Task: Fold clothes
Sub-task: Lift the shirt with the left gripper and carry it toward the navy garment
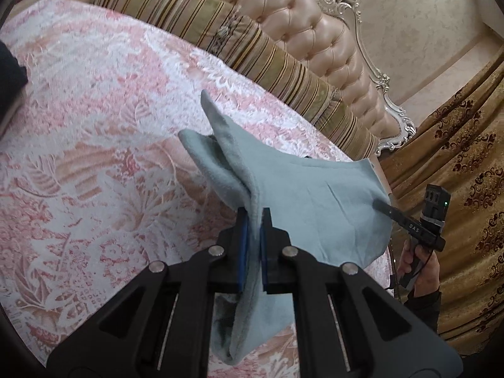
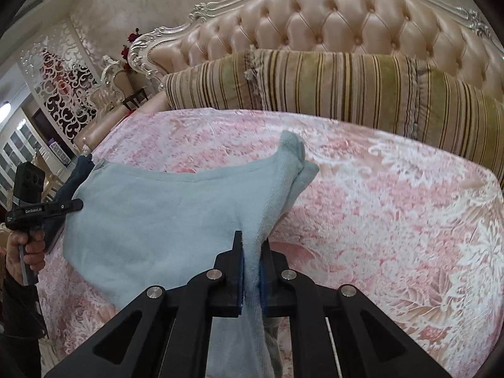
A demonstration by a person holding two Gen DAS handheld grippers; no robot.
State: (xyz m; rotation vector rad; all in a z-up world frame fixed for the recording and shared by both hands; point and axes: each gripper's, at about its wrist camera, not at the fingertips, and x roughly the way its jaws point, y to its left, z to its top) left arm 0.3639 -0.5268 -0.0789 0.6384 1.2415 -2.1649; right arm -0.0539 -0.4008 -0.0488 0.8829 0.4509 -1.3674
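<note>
Your left gripper (image 1: 254,245) and right gripper (image 2: 252,271) each have jaws clamped on the pale blue garment (image 2: 163,214). It hangs stretched between them, soft and fleecy, above the pink floral bed (image 2: 393,204).

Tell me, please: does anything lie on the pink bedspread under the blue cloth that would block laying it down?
Nothing visible does. Both the left gripper and right gripper hold the blue cloth, and the bedspread nearby looks bare.

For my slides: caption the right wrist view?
Both grippers, right gripper and left gripper, clamp the light blue garment above the pink bedspread.
</note>
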